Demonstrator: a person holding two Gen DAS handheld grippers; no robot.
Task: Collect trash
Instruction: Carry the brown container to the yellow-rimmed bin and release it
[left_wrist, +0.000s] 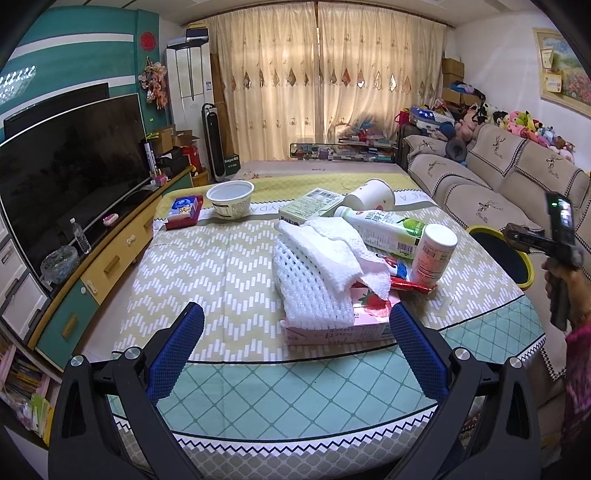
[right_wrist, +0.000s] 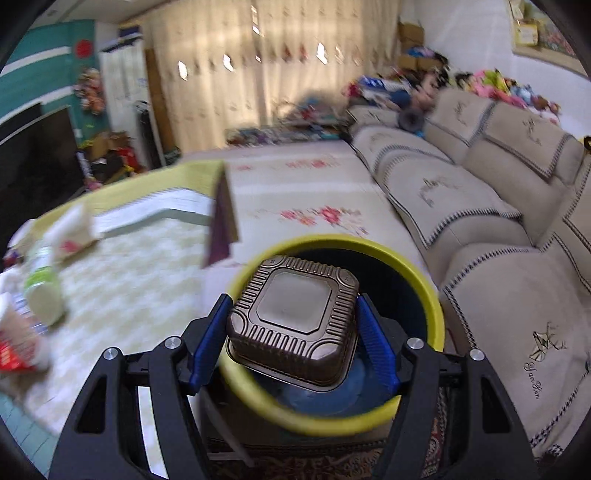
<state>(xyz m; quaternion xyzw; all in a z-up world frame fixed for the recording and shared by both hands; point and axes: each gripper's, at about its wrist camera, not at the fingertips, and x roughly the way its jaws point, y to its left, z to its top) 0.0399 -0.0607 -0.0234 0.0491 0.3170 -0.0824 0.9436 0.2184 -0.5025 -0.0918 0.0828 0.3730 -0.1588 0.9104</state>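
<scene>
You see a brown ribbed tray (right_wrist: 293, 317) over a yellow-rimmed bin (right_wrist: 436, 310), blue gripper pads (left_wrist: 413, 332), a white-and-pale-yellow zigzag tablecloth (left_wrist: 207, 273) with a mint diamond border, and a pink strawberry carton (left_wrist: 365, 325).

Black tool (left_wrist: 297, 328), blue ribbed pads (left_wrist: 177, 354)

Brown tray (right_wrist: 293, 325) between right gripper (right_wrist: 293, 345) pads: ribbed, semi-gloss plastic. Bin (right_wrist: 436, 306) below it: smooth yellow rim. Ahead of left gripper (left_wrist: 297, 345): white foam netting (left_wrist: 310, 288), crumpled paper tissue (left_wrist: 343, 243), glossy carton (left_wrist: 332, 326), woven tablecloth (left_wrist: 207, 269).
</scene>
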